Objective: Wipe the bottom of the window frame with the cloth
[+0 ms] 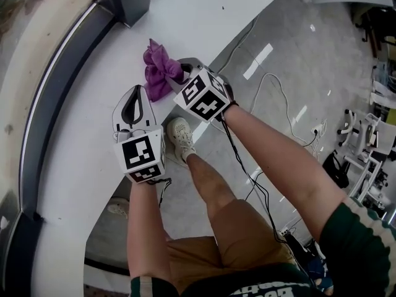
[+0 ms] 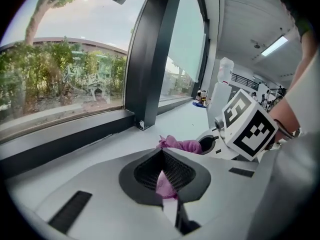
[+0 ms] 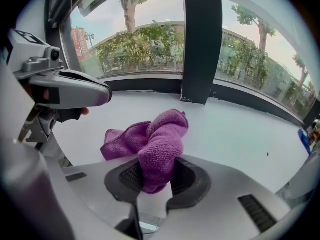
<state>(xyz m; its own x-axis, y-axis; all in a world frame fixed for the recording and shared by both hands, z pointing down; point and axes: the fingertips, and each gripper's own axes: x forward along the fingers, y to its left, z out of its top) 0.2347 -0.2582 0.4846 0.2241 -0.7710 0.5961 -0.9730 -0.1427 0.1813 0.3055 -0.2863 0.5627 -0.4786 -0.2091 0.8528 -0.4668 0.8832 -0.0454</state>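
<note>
Cloth (image 3: 161,134) is clamped in right gripper (image 3: 156,168), bunched ahead of it. Frame bottom (image 3: 145,84) is noted straight ahead, across sill (image 3: 240,129). Left gripper (image 2: 162,151) is closed, apparently empty.

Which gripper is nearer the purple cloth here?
Right. The right gripper is shut on the purple cloth, bunched between its jaws. The left gripper hangs beside it over the sill, a little short of the cloth.
</note>
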